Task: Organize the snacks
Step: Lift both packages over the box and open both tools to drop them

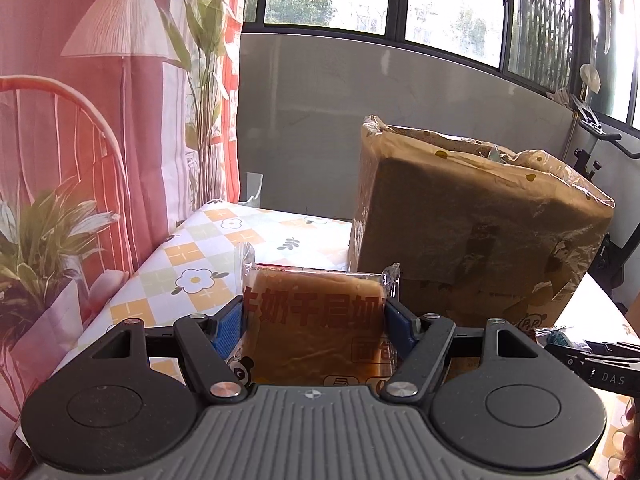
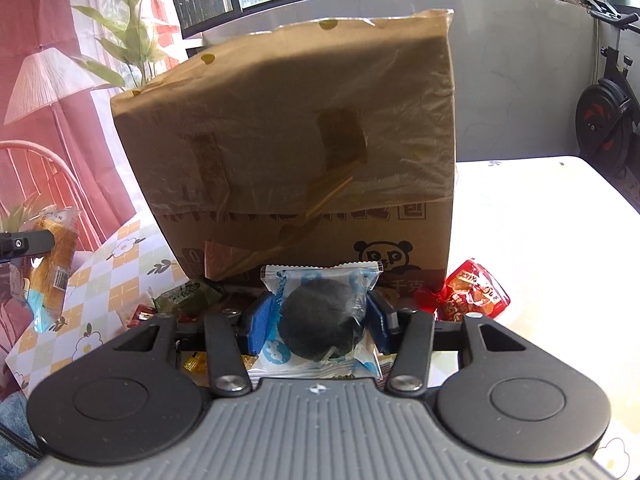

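Left wrist: gripper (image 1: 314, 312) raised (bread-laden)

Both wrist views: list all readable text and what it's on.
"DAS": on the right gripper body, seen from the left wrist.
"千克": on the cardboard box, low right beside its panda logo.
Large red characters on the bread packet in the left gripper: cropped, not fully readable.
Red candy wrapper print: too blurred.
Dark round snack packet: no legible text.
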Tool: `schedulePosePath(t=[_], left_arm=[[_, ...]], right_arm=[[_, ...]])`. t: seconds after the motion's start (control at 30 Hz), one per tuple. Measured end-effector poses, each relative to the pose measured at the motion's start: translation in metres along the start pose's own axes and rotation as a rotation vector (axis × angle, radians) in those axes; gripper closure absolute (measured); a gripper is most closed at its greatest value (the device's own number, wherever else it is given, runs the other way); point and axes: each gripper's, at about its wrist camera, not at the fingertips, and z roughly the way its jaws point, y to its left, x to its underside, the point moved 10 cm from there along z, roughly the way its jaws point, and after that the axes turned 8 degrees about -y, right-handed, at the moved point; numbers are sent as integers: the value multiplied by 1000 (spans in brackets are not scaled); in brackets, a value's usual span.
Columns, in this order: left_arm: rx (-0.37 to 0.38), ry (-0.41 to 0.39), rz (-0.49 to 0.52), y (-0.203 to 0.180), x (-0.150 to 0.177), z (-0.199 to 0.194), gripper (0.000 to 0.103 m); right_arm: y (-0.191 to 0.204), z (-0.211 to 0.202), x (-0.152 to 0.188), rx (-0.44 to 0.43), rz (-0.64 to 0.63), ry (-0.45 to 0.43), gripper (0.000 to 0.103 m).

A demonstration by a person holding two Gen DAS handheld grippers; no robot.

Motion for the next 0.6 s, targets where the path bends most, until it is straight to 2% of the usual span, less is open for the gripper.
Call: schedulePosePath(t=[0.2, 0.4, 0.6], left_arm=[[54, -60, 22, -25, -28, 1, 29], [90, -121, 19, -40, -62, 1, 29], [124, -207, 64, -55, -101, -2, 29]], right_arm=[[6, -15, -32, -25, -78, -95, 52], [6, -26, -64, -36, -82, -173, 52], [8, -32, -99, -55, -65, -229, 52]])
